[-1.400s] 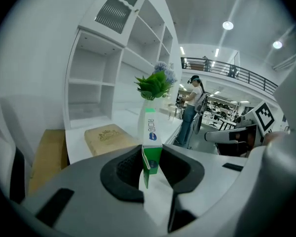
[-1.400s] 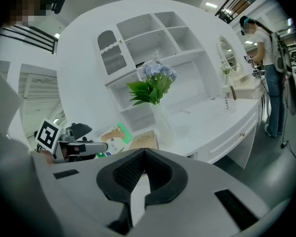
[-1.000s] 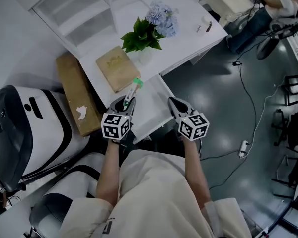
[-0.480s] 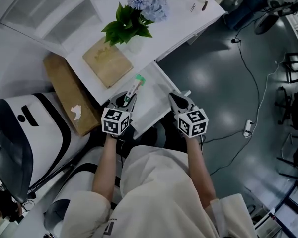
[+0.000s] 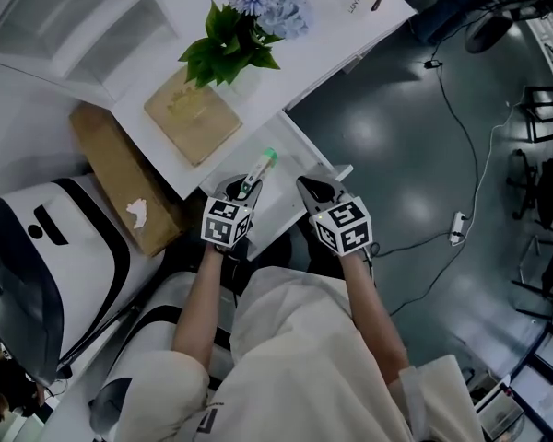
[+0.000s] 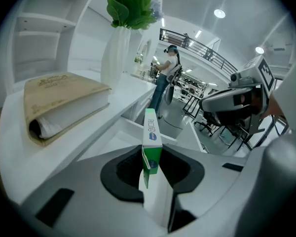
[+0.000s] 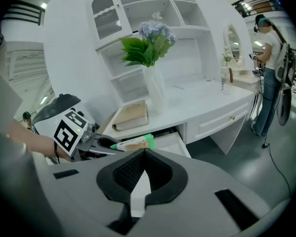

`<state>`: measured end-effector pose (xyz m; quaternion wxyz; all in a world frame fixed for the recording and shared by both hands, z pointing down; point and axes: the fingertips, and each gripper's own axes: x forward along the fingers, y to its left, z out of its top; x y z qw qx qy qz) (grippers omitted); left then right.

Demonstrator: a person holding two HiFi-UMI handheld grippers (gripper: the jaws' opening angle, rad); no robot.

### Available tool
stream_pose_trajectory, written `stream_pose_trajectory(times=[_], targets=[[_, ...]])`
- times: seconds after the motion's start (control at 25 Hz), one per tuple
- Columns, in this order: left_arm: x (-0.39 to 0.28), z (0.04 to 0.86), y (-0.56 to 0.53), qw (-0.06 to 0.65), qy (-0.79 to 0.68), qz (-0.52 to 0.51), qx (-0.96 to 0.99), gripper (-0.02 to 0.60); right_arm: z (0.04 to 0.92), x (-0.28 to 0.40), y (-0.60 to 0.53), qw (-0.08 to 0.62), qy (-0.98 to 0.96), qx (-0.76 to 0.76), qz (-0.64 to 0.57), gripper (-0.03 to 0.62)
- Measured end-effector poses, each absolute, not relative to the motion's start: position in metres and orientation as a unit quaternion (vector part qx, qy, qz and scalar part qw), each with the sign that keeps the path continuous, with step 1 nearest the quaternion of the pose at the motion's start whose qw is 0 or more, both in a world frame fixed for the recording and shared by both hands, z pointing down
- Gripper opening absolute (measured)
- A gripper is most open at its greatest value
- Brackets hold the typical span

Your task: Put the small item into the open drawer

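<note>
My left gripper [image 5: 244, 190] is shut on a small green-and-white box [image 5: 261, 167], which sticks out forward past its jaws. It hovers over the open white drawer [image 5: 290, 145] that is pulled out from under the white desk [image 5: 332, 35]. In the left gripper view the small box [image 6: 151, 132] stands on edge between the pads, with the drawer [image 6: 111, 141] below and ahead. My right gripper [image 5: 307, 188] hangs just to the right, shut and empty. The right gripper view shows its shut tips [image 7: 144, 153], the box [image 7: 133, 143] and the drawer [image 7: 171, 143] beyond.
A tan book [image 5: 192, 113] and a vase of blue flowers [image 5: 244, 26] stand on the desk. A brown cardboard box [image 5: 120, 178] and a white-and-black machine [image 5: 37, 265] sit to the left. Cables [image 5: 456, 224] run over the grey floor. A person [image 7: 272, 58] stands far off.
Both grippers have sunk toward the drawer, and the right one has drawn closer to the left. The small box stays gripped and now hangs over the drawer.
</note>
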<state>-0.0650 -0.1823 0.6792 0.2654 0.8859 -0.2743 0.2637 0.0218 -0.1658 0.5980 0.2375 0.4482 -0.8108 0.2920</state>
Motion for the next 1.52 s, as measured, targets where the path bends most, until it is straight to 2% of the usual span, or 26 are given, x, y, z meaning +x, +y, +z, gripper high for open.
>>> stream_pose_trajectory(times=[0.48, 1.52], targets=[[-0.049, 0.736, -0.162, 0.298, -0.241, 0.317, 0.868, 0.104, 0.619, 0.019, -0.154, 0.277, -0.805, 0.43, 0.3, 0.025], [0.003, 0.83, -0.167, 0.367, -0.2, 0.376, 0.827, 0.104, 0.642, 0.069, -0.145, 0.283, -0.779, 0.442, 0.344, 0.025]])
